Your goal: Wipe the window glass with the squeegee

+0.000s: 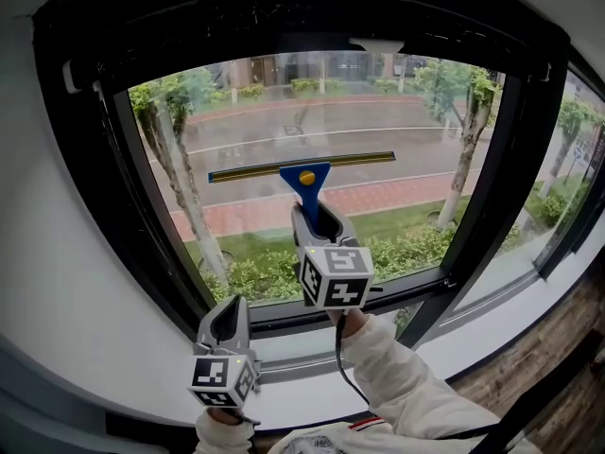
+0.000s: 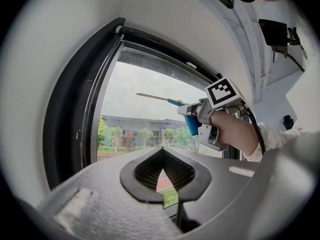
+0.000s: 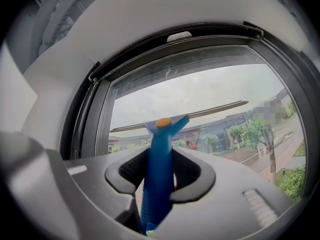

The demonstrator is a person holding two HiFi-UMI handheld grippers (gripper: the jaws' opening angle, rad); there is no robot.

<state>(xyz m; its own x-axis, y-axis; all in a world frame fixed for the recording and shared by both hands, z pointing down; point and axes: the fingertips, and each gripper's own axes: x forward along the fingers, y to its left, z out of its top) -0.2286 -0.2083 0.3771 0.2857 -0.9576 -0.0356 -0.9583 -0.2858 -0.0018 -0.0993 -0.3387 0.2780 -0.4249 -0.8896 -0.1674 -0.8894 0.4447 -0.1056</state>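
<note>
1. The right hand-held gripper [image 3: 158, 171] is clamping the blue handle of the squeegee [image 1: 304, 174]. With hard pressing, the handle could be twisting or slipping between the jaws.
2. The blade is lying across the upper middle of the window glass [image 1: 397, 173], slightly tilted. Uneven pressure risks one end lifting and leaving streaks.
3. The left hand-held gripper [image 1: 227, 327] is hanging low near the sill, jaws together on nothing, giving no support.
4. The window frame [image 1: 142, 216] is flanking the glass, so sideways drift risks the blade knocking it.

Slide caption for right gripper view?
Right gripper grips the blue squeegee by its handle, blade up before the window glass.
</note>
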